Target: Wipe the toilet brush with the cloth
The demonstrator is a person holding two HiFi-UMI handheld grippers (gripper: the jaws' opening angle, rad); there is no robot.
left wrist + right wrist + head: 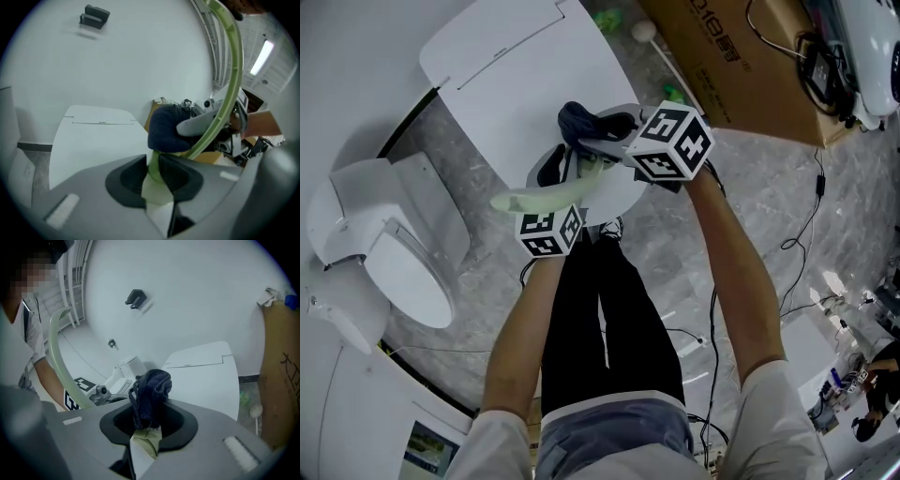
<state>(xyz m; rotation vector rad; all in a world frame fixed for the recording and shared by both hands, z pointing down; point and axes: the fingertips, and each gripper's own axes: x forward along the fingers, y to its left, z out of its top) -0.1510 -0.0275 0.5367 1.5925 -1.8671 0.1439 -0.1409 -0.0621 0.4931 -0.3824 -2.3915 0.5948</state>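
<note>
Left tongs [152, 172] clamp the toilet brush [233, 79]; right tongs [147, 426] press cloth [151, 389] (dark) onto it

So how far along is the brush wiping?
Pickup looks done: left gripper clamps the pale green toilet brush, right gripper clamps the dark cloth. In hand: cloth bunched against the brush just beyond the left jaws. Left: the long curved stretch shows no cloth on it; cleanliness can't be judged.
</note>
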